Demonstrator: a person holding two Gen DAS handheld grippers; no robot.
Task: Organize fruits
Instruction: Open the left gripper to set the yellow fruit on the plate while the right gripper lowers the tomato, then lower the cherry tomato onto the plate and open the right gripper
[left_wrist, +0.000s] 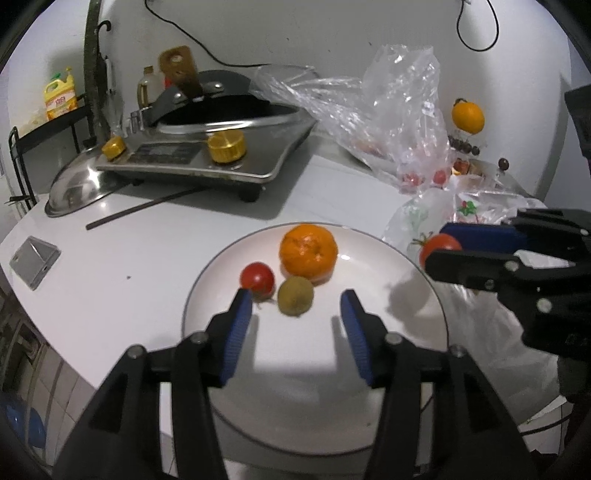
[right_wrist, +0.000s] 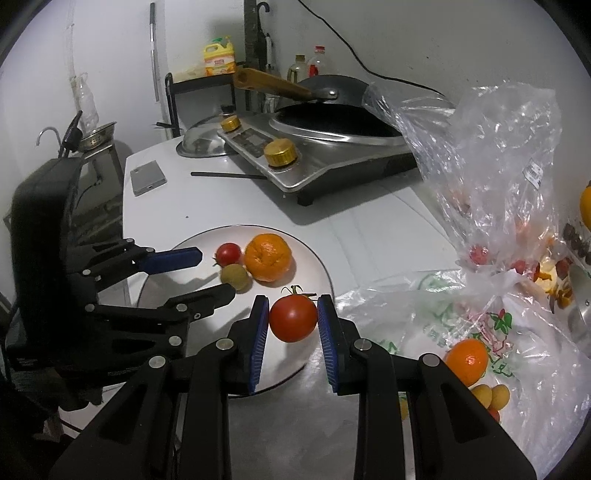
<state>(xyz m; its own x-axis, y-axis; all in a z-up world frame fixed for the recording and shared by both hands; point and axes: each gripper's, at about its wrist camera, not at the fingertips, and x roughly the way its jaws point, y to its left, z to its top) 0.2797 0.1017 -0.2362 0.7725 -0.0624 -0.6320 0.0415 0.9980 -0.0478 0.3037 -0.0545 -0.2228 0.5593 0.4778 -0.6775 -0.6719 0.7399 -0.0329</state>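
Up close in the left wrist view, the left gripper (left_wrist: 296, 304) hangs over the near half of a white plate (left_wrist: 388, 354), its blue pads spread apart with nothing pinched between them. Just beyond the fingertips, on the plate, lie a small tomato (left_wrist: 257, 277), a brownish-green kiwi (left_wrist: 295, 296) and a mandarin (left_wrist: 308, 253); the kiwi touches the mandarin, and the small tomato sits just beside it on the left. At the plate's right rim the right gripper (left_wrist: 441, 245) reaches in from the side, pinching a large tomato (left_wrist: 439, 248). Behind the plate stands a steel induction cooker (left_wrist: 207, 162) with a wok on top, and a clear plastic bag (left_wrist: 384, 114) sprawls to the plate's far right.

From the right wrist view, the right gripper (right_wrist: 292, 314) is clamped on the large tomato (right_wrist: 292, 318), both blue pads pressing its sides, over the plate's (right_wrist: 207, 240) near right edge. On the plate's far side rest the mandarin (right_wrist: 267, 257), small tomato (right_wrist: 228, 253) and kiwi (right_wrist: 236, 277), with the left gripper (right_wrist: 216, 275) coming in from the plate's left, fingers parted. Right of the plate, a printed bag (right_wrist: 424, 325) holds another orange (right_wrist: 467, 360).
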